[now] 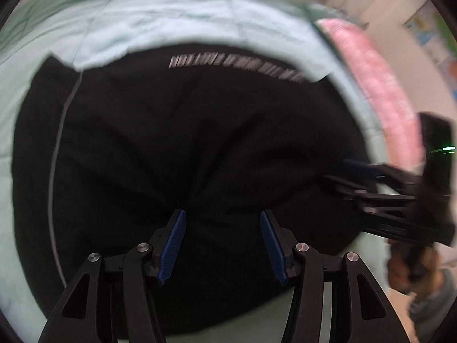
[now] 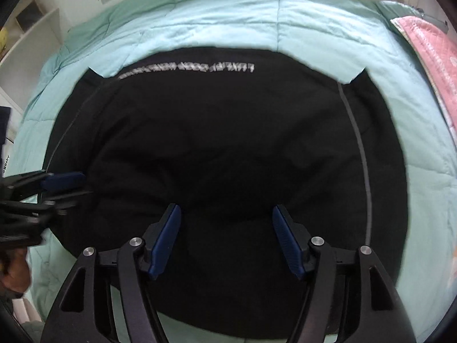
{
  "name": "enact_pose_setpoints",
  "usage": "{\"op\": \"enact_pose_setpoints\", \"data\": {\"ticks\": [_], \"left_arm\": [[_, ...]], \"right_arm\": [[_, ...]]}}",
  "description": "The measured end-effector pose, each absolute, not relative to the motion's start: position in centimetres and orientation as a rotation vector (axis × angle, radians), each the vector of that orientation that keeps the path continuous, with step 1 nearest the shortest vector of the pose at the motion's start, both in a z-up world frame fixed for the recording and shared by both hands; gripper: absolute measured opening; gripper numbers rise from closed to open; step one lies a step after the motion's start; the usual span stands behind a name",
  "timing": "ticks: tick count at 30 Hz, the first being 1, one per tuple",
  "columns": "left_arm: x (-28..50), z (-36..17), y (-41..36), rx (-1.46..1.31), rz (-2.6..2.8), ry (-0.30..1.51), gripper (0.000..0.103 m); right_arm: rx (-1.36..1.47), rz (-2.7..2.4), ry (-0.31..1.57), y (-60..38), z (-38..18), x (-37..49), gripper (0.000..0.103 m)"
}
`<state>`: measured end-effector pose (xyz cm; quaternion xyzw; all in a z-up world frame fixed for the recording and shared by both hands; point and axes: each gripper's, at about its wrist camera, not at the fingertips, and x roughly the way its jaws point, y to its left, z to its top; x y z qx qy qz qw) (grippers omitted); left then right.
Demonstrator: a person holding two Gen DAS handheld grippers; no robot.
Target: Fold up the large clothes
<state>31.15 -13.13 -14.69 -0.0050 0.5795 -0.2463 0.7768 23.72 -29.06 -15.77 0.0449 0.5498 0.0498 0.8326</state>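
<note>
black garment [image 2: 222, 148] lies spread on the mint quilt [image 2: 222, 20], its white lettering [image 2: 185, 68] toward the quilt's far edge; it looks already doubled once, with more folds left, i judge. left gripper [image 1: 222, 245] and right gripper [image 2: 225, 240] hover above it, jaws released and empty. a pink blanket [image 2: 428, 57] lies beside the quilt. no containers visible.

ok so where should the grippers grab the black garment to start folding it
Probably the near edge of the black garment, one corner per gripper. It lies flat on the mint bedspread, printed lettering at the far end, so only the edges give a lip. Both grippers are open: bring the left gripper in low from the left, the right gripper from the right, one finger under the cloth.
</note>
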Motion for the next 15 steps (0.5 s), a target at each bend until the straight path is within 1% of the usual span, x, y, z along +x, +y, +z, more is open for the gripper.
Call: {"op": "enact_pose_setpoints", "data": {"ticks": [4, 8, 11, 15], "left_arm": [[32.3, -17.2, -13.2, -0.051, -0.476, 1.296, 0.056], [32.3, -17.2, -13.9, -0.003, -0.46, 1.289, 0.057], [32.1, -15.0, -13.8, -0.017, -0.504, 1.293, 0.057], [33.4, -10.4, -14.3, -0.024, -0.601, 1.192, 0.058]], "right_arm": [[0.073, 0.087, 1.19, -28.6, -18.5, 24.0, 0.07], [0.089, 0.075, 1.207, -28.8, -19.2, 24.4, 0.07], [0.107, 0.103, 1.208, -28.9, -16.7, 24.5, 0.07], [0.116, 0.144, 1.069, -29.0, -12.2, 26.1, 0.07]]}}
